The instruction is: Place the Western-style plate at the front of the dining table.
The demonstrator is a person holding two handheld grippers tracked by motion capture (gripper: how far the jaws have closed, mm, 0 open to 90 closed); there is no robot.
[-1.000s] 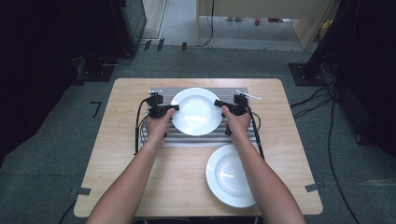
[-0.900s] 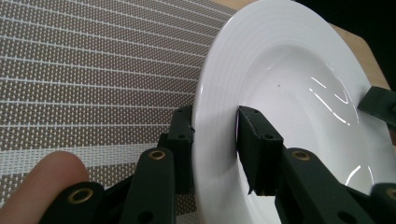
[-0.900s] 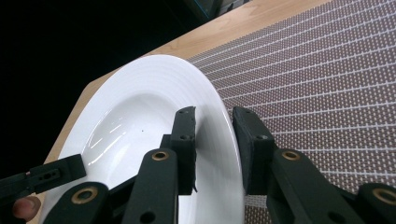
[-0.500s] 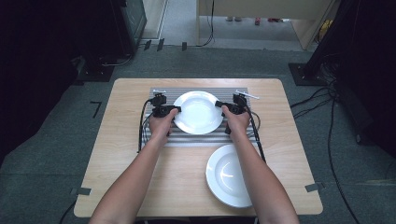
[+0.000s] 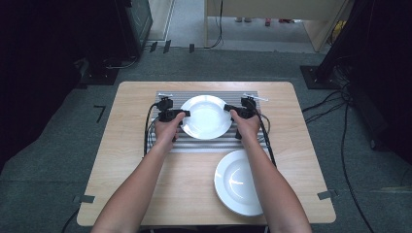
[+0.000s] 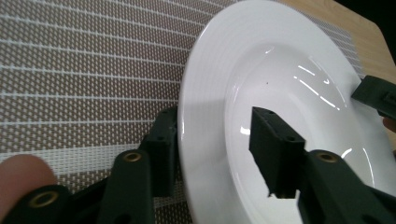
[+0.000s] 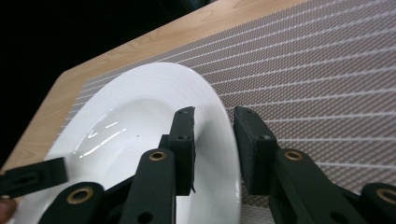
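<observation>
A white deep plate (image 5: 206, 116) sits at the middle of the striped placemat (image 5: 209, 145), held from both sides. My left gripper (image 5: 180, 114) straddles its left rim (image 6: 201, 140): one jaw lies under the rim, the other stands off above the well, so it is open. My right gripper (image 5: 231, 110) is shut on the opposite rim (image 7: 215, 121), one jaw on top and one beneath. A second white plate (image 5: 240, 182) lies on the bare wood at the front right, untouched.
The wooden table (image 5: 121, 160) has free room at its left and front left. Black cables (image 5: 147, 131) trail from both grippers across the mat's sides. Dark equipment and floor cables surround the table.
The held plate has sunk slightly toward the placemat and looks a little smaller. Both hands have stayed at its sides.
</observation>
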